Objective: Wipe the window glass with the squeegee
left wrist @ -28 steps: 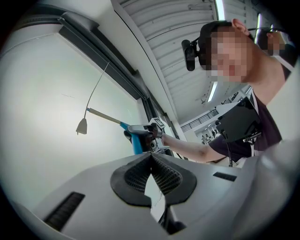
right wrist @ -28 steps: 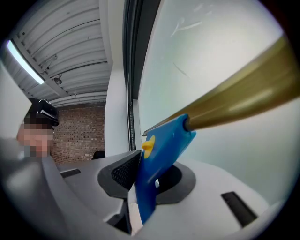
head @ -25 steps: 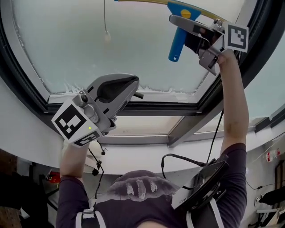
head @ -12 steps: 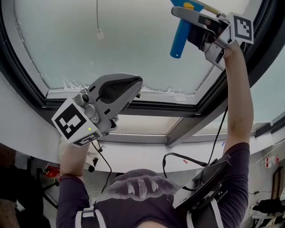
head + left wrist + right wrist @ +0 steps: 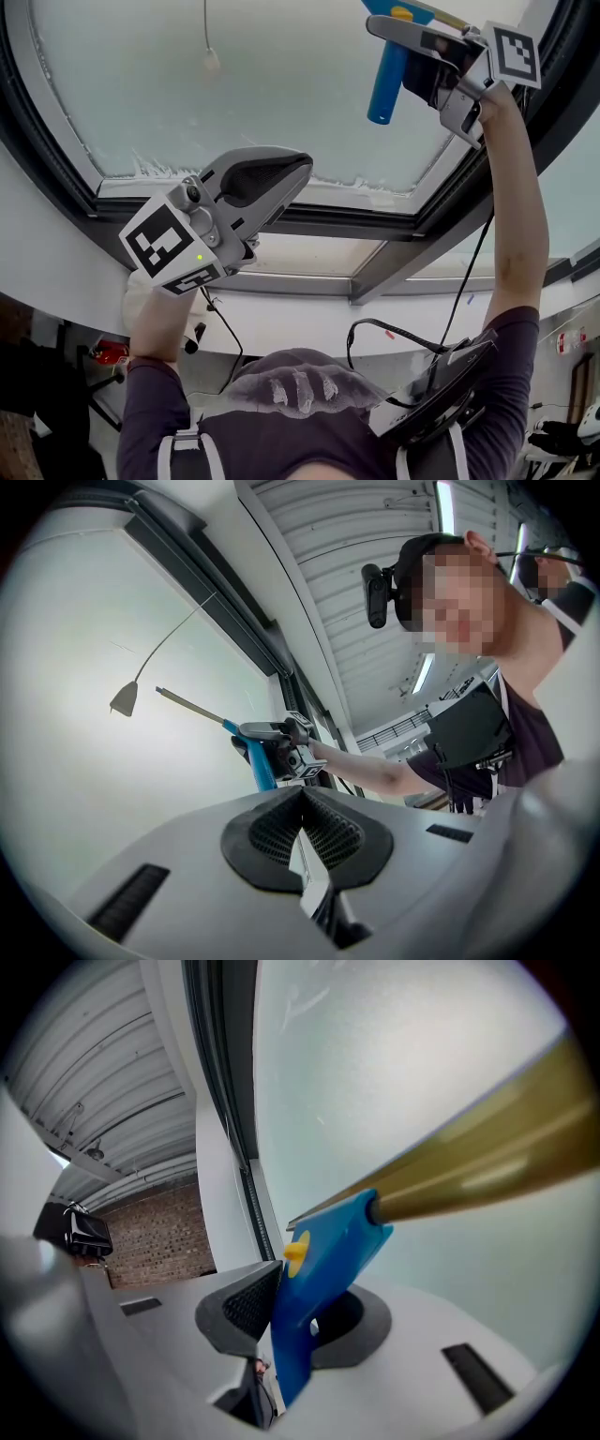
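Observation:
The frosted window glass (image 5: 262,94) fills the top of the head view. My right gripper (image 5: 389,37) is raised at the top right, shut on the blue handle (image 5: 385,86) of the squeegee. The squeegee's head runs off the frame's top edge. In the right gripper view the blue handle (image 5: 314,1288) with its yellow knob (image 5: 295,1252) sits clamped between the jaws, and the brass-coloured blade bar (image 5: 487,1162) stretches across the glass (image 5: 375,1063). My left gripper (image 5: 298,174) hovers lower, by the window's bottom frame, shut and empty (image 5: 302,803). From it I see the squeegee (image 5: 260,761) against the glass.
A blind cord with a small pull (image 5: 210,60) hangs in front of the glass at the upper left. The dark window frame (image 5: 328,225) and a white sill (image 5: 309,323) run below the pane. Black cables (image 5: 464,281) trail from the right arm to a pack (image 5: 441,394).
The right gripper has carried the squeegee upward and a little right, so the blade has left the top of the head view. The left gripper has drifted slightly right, still shut.

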A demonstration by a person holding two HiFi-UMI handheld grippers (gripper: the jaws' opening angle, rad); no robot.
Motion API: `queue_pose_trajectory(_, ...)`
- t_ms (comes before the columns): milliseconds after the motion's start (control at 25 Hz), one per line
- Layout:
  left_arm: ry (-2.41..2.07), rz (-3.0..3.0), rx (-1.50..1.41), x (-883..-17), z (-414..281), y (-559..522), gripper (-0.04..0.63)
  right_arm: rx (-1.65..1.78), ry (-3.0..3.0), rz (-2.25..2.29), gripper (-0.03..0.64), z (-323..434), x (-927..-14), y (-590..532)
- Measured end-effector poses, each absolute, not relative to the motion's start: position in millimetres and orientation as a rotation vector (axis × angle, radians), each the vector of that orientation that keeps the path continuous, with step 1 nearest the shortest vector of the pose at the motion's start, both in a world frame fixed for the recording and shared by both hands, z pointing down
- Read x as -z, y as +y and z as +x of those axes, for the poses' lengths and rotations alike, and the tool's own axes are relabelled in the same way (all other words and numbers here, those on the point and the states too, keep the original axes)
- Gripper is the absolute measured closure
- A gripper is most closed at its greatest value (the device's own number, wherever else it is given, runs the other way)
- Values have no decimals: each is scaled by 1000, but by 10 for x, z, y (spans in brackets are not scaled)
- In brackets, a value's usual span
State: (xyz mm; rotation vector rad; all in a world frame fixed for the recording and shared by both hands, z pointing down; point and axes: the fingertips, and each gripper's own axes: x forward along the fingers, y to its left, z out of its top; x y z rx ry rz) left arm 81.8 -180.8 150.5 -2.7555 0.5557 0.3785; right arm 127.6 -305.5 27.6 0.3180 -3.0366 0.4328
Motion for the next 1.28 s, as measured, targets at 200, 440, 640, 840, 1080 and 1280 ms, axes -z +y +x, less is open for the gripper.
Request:
queue_pose_trajectory(200, 537, -2762, -375, -1540, 806, -1794, 589, -445, -3045, 337, 529, 1254, -289, -3068)
queue_pose_trajectory(440, 538, -2785, -379, -1654, 778, -1812, 589, -468, -3088, 334, 529, 1314, -238, -3069)
queue_pose_trajectory(640, 539, -2786, -388, -1705, 763, -1826, 589, -457, -3063, 329, 529, 1290, -253, -3082)
queue_pose_trajectory(840, 529, -2788, -388, -1684, 736, -1807, 589, -465, -3057, 350, 529, 1288, -255, -3067)
queue_pose_trajectory(1080, 509, -2810, -387, -1712, 766, -1826, 589, -485, -3032, 350, 529, 1261, -299, -3068)
queue_pose_trajectory(1280, 503, -2835, -397, -1735, 777, -1844, 589, -504, -2987, 345, 529, 1251, -347, -3072)
